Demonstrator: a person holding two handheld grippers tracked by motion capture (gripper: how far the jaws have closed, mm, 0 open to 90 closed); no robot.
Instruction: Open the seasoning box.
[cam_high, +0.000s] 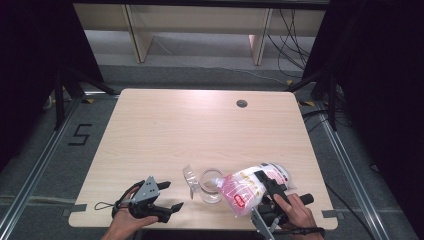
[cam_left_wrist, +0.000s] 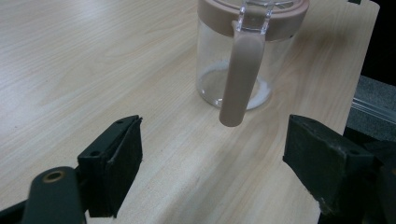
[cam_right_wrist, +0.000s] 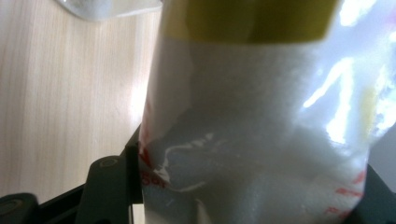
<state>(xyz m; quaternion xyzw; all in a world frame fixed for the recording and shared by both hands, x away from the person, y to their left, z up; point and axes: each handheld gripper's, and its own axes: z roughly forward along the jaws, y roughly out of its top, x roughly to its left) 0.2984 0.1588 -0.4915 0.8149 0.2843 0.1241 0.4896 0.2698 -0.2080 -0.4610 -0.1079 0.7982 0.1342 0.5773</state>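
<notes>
Two grippers in play. At left, our left gripper (cam_high: 170, 196) rests on the worktop (cam_high: 165, 125), jaws apart and holding nothing, aimed at the jar (cam_left_wrist: 243, 60) just beyond them. The jar stands upright near the front edge, its clear lid (cam_high: 189, 178) flipped open to its left. At right, our right gripper (cam_high: 267, 186) is clamped on the bag (cam_high: 250, 187), which tilts with its mouth touching the jar's rim. We judge pouring is in hand; next, raise the bag's rear while steadying the jar.

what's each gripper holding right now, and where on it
The right gripper clamps the bag across its middle; the left gripper holds nothing.
</notes>
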